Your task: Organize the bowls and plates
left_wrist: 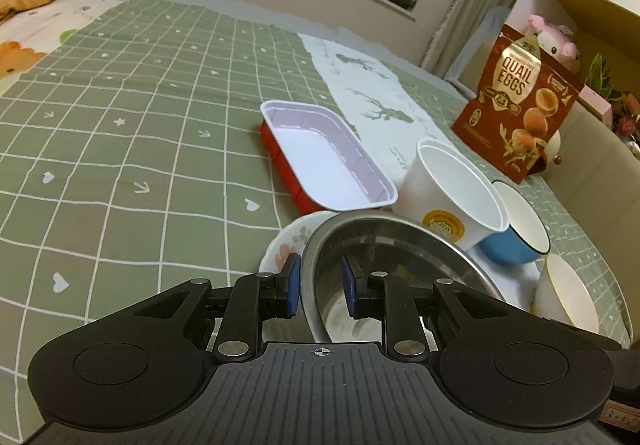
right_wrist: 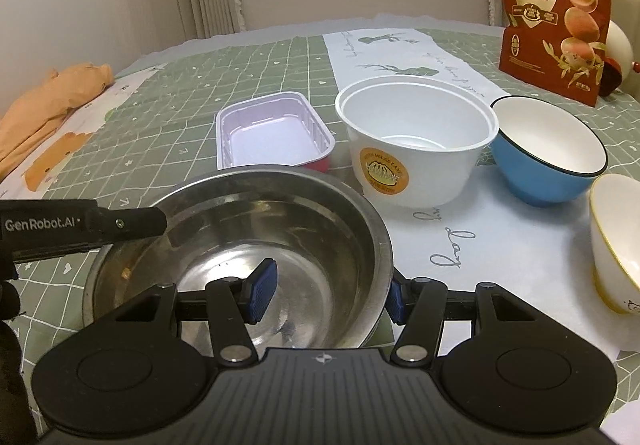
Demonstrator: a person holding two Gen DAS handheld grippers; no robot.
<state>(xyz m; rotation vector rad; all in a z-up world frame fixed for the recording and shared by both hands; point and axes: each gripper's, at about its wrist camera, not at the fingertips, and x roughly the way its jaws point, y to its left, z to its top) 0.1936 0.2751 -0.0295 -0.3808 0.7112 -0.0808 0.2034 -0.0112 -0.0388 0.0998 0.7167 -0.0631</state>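
Observation:
A steel bowl [left_wrist: 384, 253] [right_wrist: 240, 245] rests on a floral plate [left_wrist: 288, 241] near the front of the table. My left gripper [left_wrist: 322, 285] straddles the bowl's left rim, one pad outside and one inside, with a gap showing beside the wall. In the right wrist view that left gripper [right_wrist: 166, 229] reaches over the same rim. My right gripper [right_wrist: 328, 297] straddles the right rim with its jaws wide, the inner pad well clear of the wall. Behind stand a white paper bowl [left_wrist: 452, 185] [right_wrist: 416, 133], a blue bowl [left_wrist: 516, 241] [right_wrist: 548, 165] and a yellow-rimmed white bowl [left_wrist: 568, 297] [right_wrist: 616, 237].
A pink tray nested in a red one [left_wrist: 328, 157] [right_wrist: 272, 133] lies behind the steel bowl. A quail eggs bag [left_wrist: 520, 105] [right_wrist: 556, 13] stands at the back right. Orange cloth [right_wrist: 52, 105] lies far left on the green checked tablecloth [left_wrist: 140, 125].

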